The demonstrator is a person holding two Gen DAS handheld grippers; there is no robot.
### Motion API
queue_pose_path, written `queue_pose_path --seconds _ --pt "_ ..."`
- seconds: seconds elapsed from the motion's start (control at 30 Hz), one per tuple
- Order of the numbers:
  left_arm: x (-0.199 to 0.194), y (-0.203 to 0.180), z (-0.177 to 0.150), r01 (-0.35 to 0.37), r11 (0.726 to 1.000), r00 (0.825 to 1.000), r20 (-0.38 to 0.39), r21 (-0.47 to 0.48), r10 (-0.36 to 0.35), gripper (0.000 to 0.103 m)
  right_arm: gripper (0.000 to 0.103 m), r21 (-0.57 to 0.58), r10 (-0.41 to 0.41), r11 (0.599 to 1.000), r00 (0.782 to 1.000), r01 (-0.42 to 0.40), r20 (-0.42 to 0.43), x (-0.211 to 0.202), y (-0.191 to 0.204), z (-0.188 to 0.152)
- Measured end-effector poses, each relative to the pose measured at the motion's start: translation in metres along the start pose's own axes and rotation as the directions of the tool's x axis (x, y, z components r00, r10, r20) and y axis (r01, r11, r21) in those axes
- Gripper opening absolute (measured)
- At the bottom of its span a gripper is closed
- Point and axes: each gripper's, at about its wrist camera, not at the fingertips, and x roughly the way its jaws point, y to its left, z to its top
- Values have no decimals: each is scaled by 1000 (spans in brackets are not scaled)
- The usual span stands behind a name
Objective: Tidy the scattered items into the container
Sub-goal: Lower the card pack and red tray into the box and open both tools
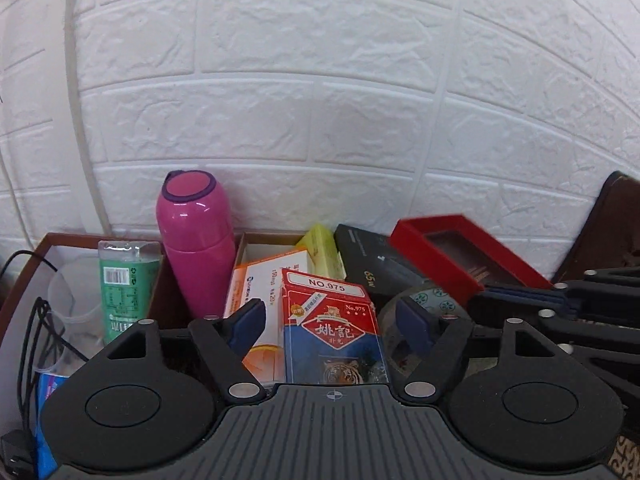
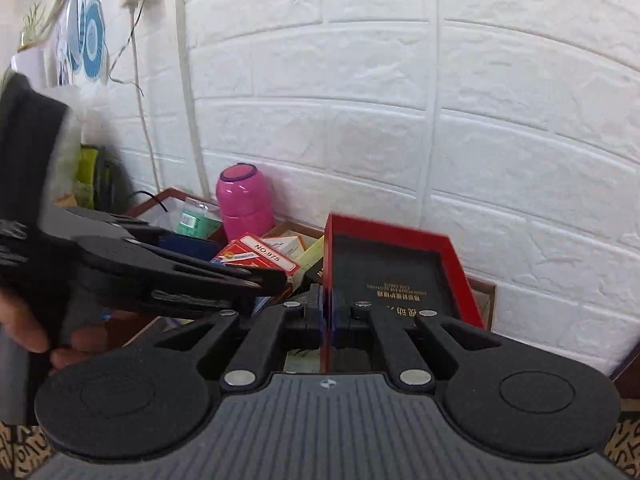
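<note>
Two grippers work over a brown container point(image 1: 24, 276) that stands against a white brick wall point(image 1: 320, 100).

From the left wrist, the left gripper point(image 1: 334, 320) has its jaws spread wide, with a red and blue card pack point(image 1: 334, 332) marked NO.975 standing upright in the gap between them. The blue pads point(image 1: 250, 318) stand clear of the pack's sides, so it is not pinched. From the right wrist the same pack point(image 2: 256, 258) shows at the left gripper's tips, near the middle of the container.

The right gripper point(image 2: 329, 312) has its jaws drawn close together, pinching the near left wall of a red box point(image 2: 404, 276). The box is tilted, its dark inside with gold lettering facing the camera, and it hangs over the right part of the container. From the left wrist the red box point(image 1: 464, 256) sits on the right, past a black box point(image 1: 372, 264) printed with 65W.

Inside the container, a pink bottle point(image 1: 196, 240) stands upright at the far side near the wall. Left of it is a green packet point(image 1: 124, 288) and a clear plastic cup point(image 1: 68, 312). An orange and white box point(image 1: 260, 288) and a yellow-green box point(image 1: 322, 252) lie right of the bottle, behind the card pack. A roll of tape point(image 1: 404, 320) lies just right of the pack. A black cable point(image 1: 36, 332) trails over the container's left side.
</note>
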Motion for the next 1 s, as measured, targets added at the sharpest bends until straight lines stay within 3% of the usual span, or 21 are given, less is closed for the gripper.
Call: queue_pose_path --seconds 0.1,0.2,0.33,0.5,0.67,0.93,1.0 --pt "-9 7 3 -22 1000 999 26 -12 22 83 6 -34 -19 999 1000 19 -1 6 8 4" --pt "-14 18 2 -41 998 999 30 -45 42 83 7 -49 33 998 999 -32 8 1 15 4" --pt "-18 29 -5 -56 995 998 23 -81 58 83 10 -49 -11 999 998 14 62 -19 9 4" --pt "-19 23 -13 -62 996 998 3 -64 63 88 26 -38 -43 998 998 44 47 -26 0 4" --pt "-29 14 -16 -80 996 997 22 -30 80 91 36 -41 -41 998 998 43 47 -28 0 -1" --pt "-46 6 -25 -87 995 996 27 -46 89 100 64 -43 -25 999 998 28 64 -38 1 -6" --pt "-55 0 -33 -69 995 997 19 -72 70 103 89 -50 -11 999 997 15 82 -50 4 -12"
